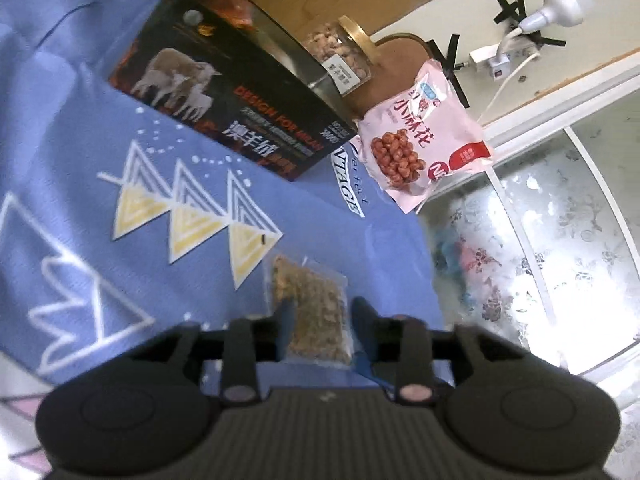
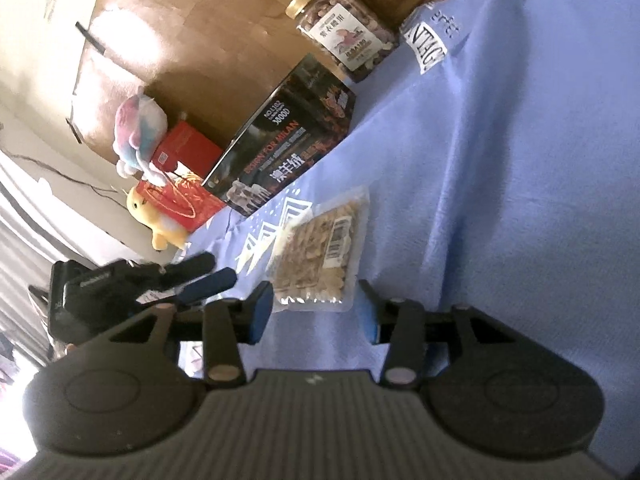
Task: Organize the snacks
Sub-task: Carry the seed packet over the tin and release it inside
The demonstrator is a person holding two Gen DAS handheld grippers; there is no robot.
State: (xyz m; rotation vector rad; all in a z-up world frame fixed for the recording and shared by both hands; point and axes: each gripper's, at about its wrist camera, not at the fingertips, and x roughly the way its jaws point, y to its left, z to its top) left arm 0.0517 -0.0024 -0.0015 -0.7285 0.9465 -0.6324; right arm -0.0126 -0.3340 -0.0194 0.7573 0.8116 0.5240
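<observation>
A clear packet of nut pieces lies flat on the blue cloth. In the left wrist view it sits under and between the fingers of my left gripper, which stands open. The right wrist view shows that left gripper just left of the packet, apart from it. My right gripper is open, and the packet's near edge lies between its fingers without being pressed. Farther back stand a dark box with sheep on it, a gold-lidded jar of nuts and a pink snack bag.
A red box and two plush toys sit left of the dark box, against a brown board. The cloth ends at the right in the left wrist view, with a floral floor below. A brown chair stands behind the jar.
</observation>
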